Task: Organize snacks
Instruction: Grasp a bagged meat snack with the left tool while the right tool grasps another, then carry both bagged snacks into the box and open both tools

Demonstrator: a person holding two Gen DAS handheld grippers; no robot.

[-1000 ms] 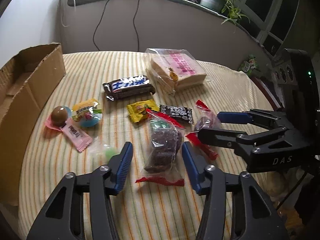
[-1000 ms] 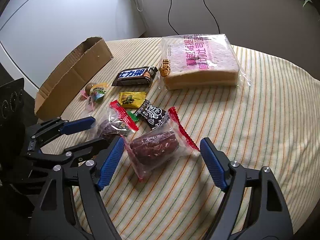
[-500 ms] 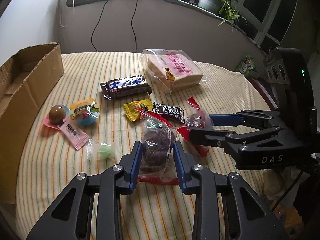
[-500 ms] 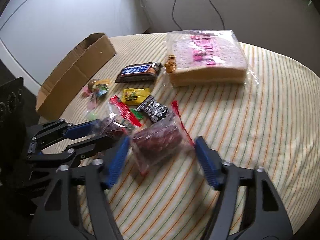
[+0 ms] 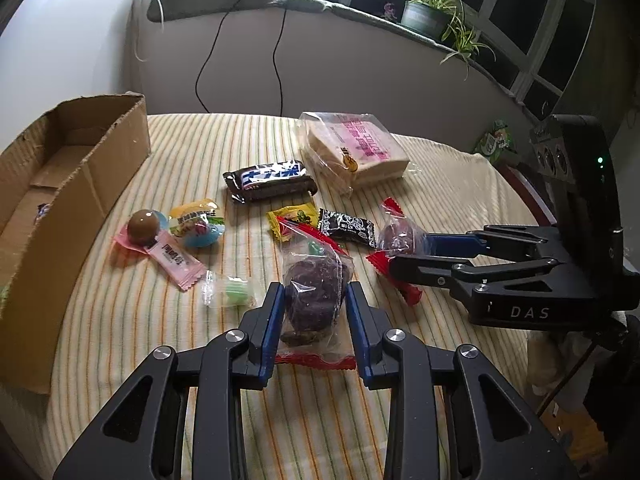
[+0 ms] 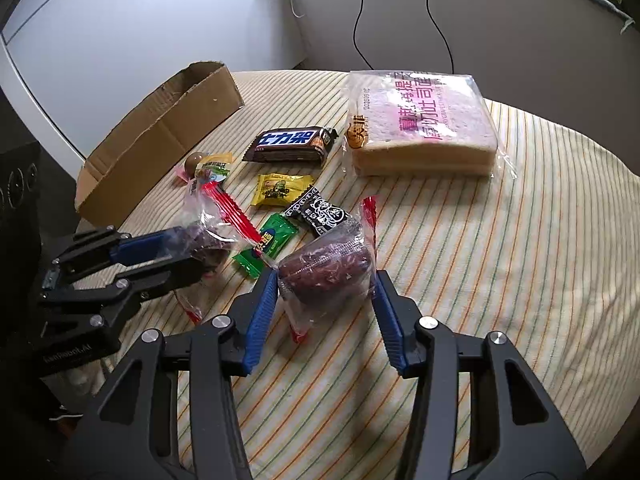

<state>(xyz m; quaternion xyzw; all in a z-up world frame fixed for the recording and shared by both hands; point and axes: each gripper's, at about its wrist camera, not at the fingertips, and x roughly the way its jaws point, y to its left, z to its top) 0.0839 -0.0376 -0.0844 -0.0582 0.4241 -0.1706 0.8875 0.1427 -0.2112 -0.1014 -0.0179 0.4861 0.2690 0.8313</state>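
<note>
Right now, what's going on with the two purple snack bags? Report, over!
Left hand-held gripper shut on one purple snack bag. Right hand-held gripper, jaws just closing, pinches the other purple bag. Green candy lies between. Cardboard box waits.

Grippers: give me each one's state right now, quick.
Left gripper: closed on a clear bag of dark snacks.
Right gripper: has just been closing; fingers now pinch a second clear bag of dark snacks.

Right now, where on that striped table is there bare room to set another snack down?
Bare tablecloth lies right of the bread bag and near the cardboard box. The candies around the chocolate bar crowd the middle.
</note>
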